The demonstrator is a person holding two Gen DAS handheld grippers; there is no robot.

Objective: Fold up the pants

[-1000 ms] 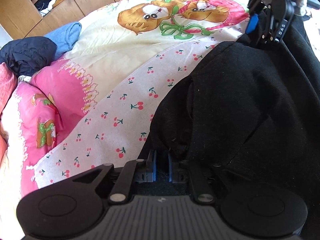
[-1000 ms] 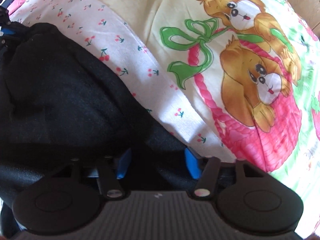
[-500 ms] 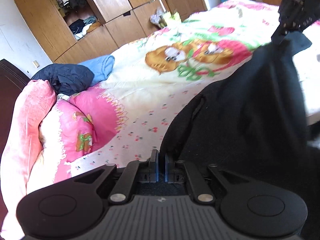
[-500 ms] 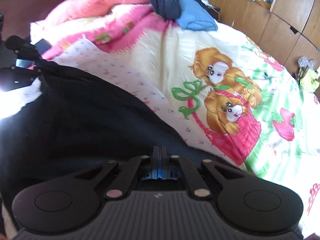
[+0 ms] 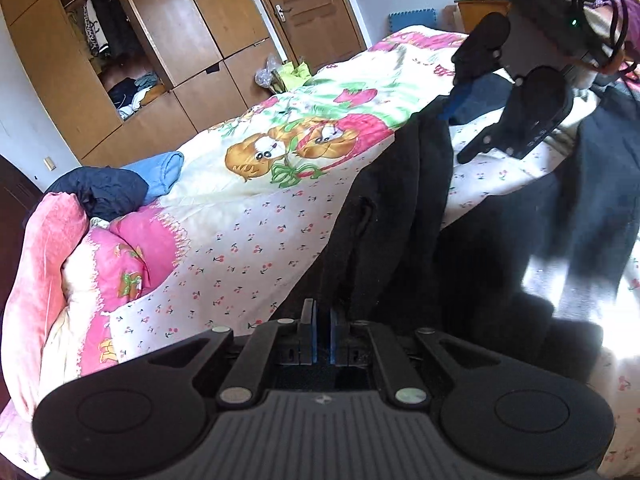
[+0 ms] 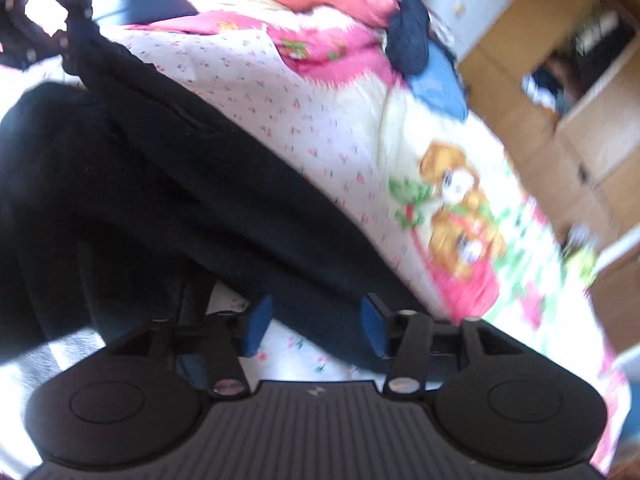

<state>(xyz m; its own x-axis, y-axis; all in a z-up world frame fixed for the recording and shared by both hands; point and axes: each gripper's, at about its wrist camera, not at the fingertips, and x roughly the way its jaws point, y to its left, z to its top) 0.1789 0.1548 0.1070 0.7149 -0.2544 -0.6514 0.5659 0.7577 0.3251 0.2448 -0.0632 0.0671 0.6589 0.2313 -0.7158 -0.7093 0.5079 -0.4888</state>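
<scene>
Left tool together on black pants; right tool opening around them.

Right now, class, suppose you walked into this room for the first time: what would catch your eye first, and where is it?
First the black pants, draped down the near side of the bed, their edge pinched in the left claw while the right claw is opening around another edge. Next the cartoon puppies printed in the middle of the bedsheet. Behind stands a wooden wardrobe with one door open.
</scene>
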